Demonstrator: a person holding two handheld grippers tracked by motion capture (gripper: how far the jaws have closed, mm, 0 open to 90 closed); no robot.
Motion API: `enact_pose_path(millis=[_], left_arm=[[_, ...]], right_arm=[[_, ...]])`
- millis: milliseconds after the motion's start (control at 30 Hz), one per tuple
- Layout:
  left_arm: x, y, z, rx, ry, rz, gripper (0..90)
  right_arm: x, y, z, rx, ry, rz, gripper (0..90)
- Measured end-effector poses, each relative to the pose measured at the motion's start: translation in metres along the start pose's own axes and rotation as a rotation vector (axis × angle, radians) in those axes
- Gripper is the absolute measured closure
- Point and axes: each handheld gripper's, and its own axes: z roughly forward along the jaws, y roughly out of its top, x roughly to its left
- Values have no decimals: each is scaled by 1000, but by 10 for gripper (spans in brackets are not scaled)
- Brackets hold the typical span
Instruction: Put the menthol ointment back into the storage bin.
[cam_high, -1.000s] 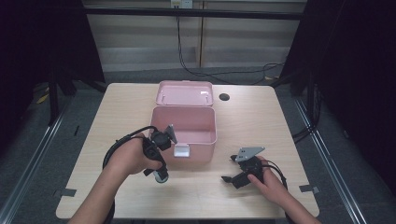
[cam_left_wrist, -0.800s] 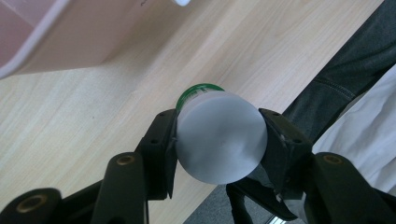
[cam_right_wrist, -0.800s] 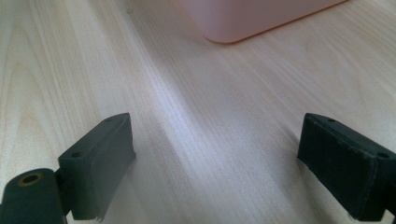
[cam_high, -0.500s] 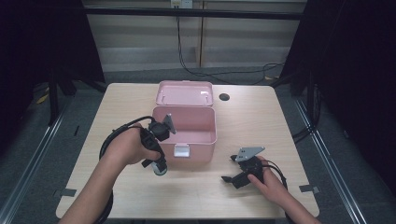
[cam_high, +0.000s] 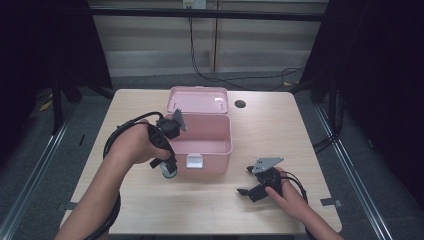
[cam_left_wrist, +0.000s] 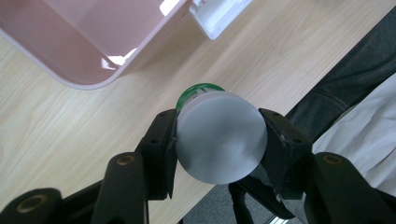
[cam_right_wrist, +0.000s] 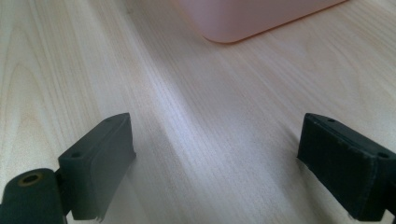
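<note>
Black jaws of the left gripper (cam_left_wrist: 219, 144) are clamped on a small white-capped bottle (cam_left_wrist: 218, 135), held off the table just left of the open pink box (cam_high: 205, 132), near its front corner. So the pick-up looks done; dropping it into the box is what's left, I'd say. Right gripper (cam_right_wrist: 219, 163) sits spread wide and empty on the table's near right.

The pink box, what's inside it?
The pink box stands open with its lid leaning back. The high view shows bare pink floor and walls. The left gripper and hand cover its left edge, and the front wall hides the strip behind it.
</note>
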Motion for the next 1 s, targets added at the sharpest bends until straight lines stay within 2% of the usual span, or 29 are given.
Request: enact_pose_path(millis=[233, 333, 567, 633, 833, 967, 1000], left_arm=[[2, 8, -12, -22, 12, -17, 499], [5, 12, -18, -39, -6, -22, 500], [12, 20, -30, -66, 17, -62, 500], [13, 22, -33, -68, 30, -60, 500], [17, 30, -38, -82, 34, -80, 500], [21, 36, -38, -92, 54, -102, 500], [22, 38, -37, -91, 46, -103, 500]], right_arm=[[0, 0, 0, 0, 0, 0, 100], [0, 0, 0, 0, 0, 0, 100], [0, 0, 0, 2, 1, 3, 100], [0, 0, 0, 2, 1, 3, 100], [0, 0, 0, 2, 0, 3, 100], [0, 0, 0, 2, 1, 3, 100], [0, 0, 0, 2, 1, 3, 100]])
